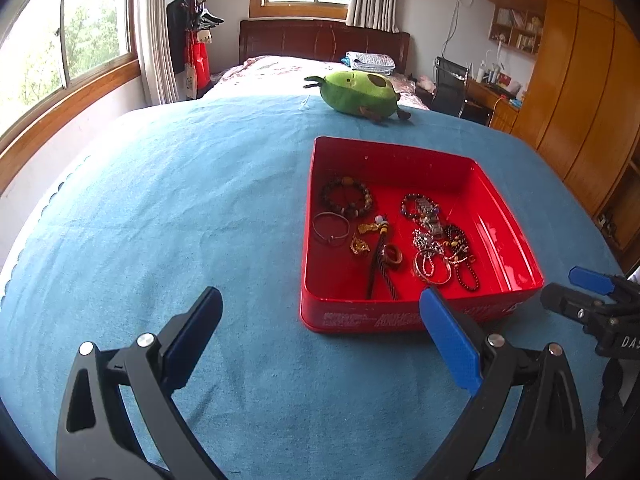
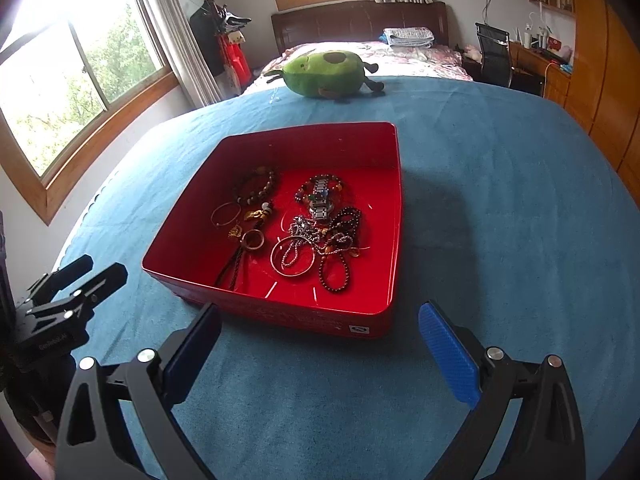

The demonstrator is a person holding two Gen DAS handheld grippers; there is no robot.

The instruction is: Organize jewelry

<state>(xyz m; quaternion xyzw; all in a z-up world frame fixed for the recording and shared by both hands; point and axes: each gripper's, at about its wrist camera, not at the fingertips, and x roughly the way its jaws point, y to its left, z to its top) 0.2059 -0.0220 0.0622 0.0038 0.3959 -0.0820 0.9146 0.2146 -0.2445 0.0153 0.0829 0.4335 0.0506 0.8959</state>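
Both grippers empty, jaws wide apart. Red tin (image 2: 394, 216) w/ jewelry (image 2: 316, 232) lies ahead: fwd-left of R gripper (image 2: 320, 354), fwd-right of L gripper (image 1: 322, 344). Neither clearly nearer.

A glossy red tin (image 2: 192, 216) is glowing against the plain teal-blue tablecloth (image 2: 500, 240), pale lettering running along its near wall. Inside, a brown beaded bracelet (image 2: 258, 186) is sitting beside a thin silver bangle (image 2: 225, 213), gold charms (image 1: 362, 236) and a dark-red bead string (image 2: 335, 274). At the table's far edge a green avocado plush (image 2: 324, 74) is showing its brown pit. The gripper pads (image 2: 450, 360) are showing bright blue on black frames.
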